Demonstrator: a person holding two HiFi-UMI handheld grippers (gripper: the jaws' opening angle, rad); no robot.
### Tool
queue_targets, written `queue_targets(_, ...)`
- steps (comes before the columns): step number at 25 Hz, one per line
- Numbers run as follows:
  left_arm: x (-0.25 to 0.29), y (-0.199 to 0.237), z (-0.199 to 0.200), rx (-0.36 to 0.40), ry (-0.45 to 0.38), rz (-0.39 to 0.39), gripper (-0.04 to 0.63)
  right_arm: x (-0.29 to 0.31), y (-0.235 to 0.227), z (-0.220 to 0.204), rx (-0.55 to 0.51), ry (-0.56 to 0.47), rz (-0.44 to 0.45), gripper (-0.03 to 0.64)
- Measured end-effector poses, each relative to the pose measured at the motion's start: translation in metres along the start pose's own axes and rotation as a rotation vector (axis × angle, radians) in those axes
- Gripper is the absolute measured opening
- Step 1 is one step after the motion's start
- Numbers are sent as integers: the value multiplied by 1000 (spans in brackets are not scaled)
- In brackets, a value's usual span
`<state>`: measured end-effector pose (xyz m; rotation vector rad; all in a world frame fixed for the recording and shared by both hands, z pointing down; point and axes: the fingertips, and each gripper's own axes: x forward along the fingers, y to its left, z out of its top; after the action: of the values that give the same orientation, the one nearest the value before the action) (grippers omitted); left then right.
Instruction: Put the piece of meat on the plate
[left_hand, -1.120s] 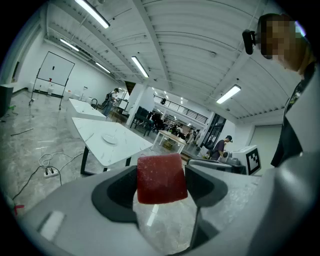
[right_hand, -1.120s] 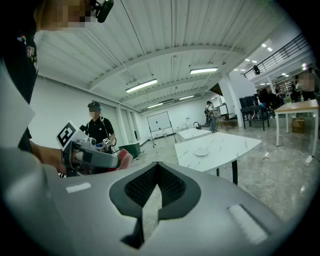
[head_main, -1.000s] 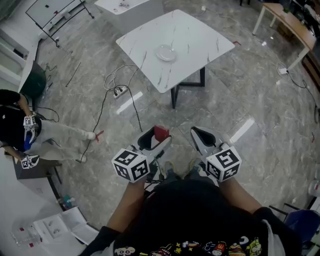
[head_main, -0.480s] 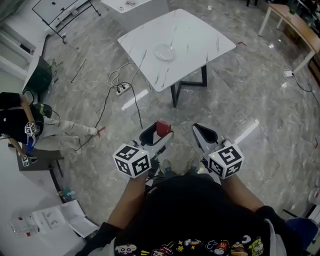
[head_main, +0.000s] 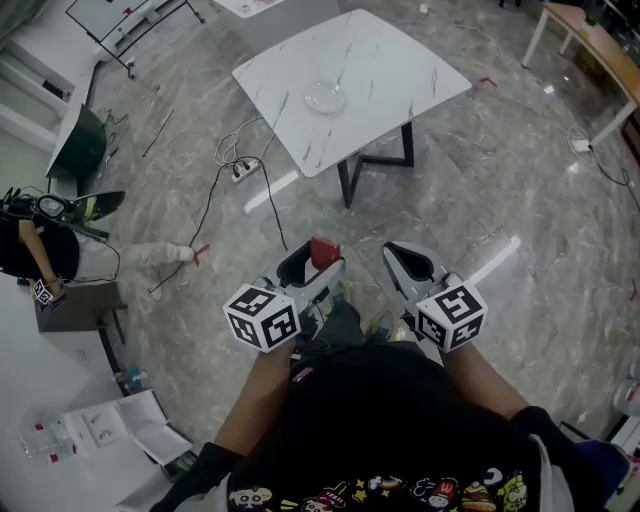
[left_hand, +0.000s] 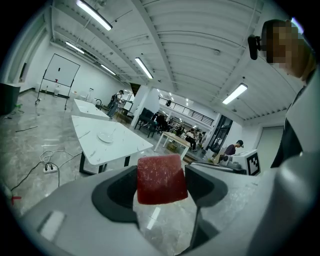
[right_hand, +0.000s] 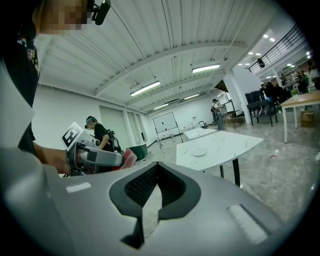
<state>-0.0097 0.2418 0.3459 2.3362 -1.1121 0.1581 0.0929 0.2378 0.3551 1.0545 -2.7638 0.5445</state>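
Note:
A red slab of meat (left_hand: 161, 179) sits clamped between the jaws of my left gripper (head_main: 312, 262), held in the air in front of the person's body; it also shows in the head view as a red piece of meat (head_main: 322, 251). My right gripper (head_main: 410, 262) is beside it, shut with nothing between its jaws (right_hand: 152, 192). The plate (head_main: 326, 97) is a small clear dish on the white marble table (head_main: 400, 70), some way ahead. The same plate (left_hand: 105, 137) appears far off in the left gripper view, and the plate (right_hand: 199, 152) too in the right gripper view.
The table stands on a black frame (head_main: 372, 162) over a grey marble floor. Cables and a power strip (head_main: 240, 168) lie on the floor left of it. A seated person (head_main: 40, 240) is at far left; a wooden desk (head_main: 588, 45) is at top right.
The table has drawn slightly closer and shifted up in the head view as the person walks forward. Both grippers keep their pose, the meat still held.

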Motion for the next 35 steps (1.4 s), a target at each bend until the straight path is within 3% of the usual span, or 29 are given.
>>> queue_targets(12,24,37,16,-15,18,-38,402,38,-16,6,-2,36,-26,23)
queue_targets(35,67,175,102,-22,65,-155,402,191,-45,58,7,71,-132,23)
